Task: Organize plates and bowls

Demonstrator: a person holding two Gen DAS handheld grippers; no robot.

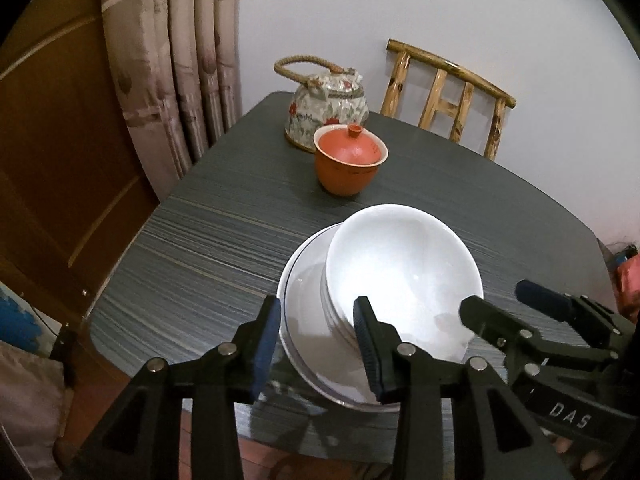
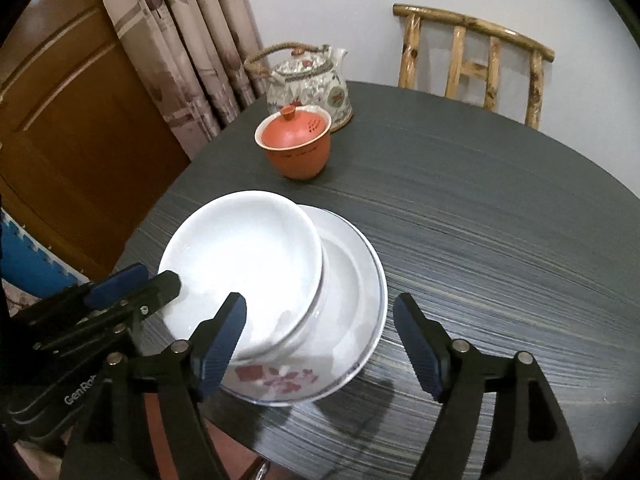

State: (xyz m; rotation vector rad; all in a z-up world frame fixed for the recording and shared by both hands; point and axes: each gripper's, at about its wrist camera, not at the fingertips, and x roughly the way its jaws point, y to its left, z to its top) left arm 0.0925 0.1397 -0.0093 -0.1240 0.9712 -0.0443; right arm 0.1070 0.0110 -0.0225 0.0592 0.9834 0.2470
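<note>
a stack of white bowls (image 1: pixel 404 276) sits tilted on a white plate (image 1: pixel 298 300) at the near edge of the dark table (image 1: pixel 208 240); the lowest bowl shows a red flower pattern (image 2: pixel 276 378). the left gripper (image 1: pixel 316 344) hangs over the plate's near left rim, jaws partly apart, its pads pressing on nothing. the right gripper (image 2: pixel 320 344) stands wide apart above the plate's near right rim, holding nothing. farther back stand an orange lidded cup (image 1: pixel 350 160) and, behind it, a flowered teapot (image 1: pixel 326 108), with a wooden chair (image 1: pixel 448 92) beyond the table.
</note>
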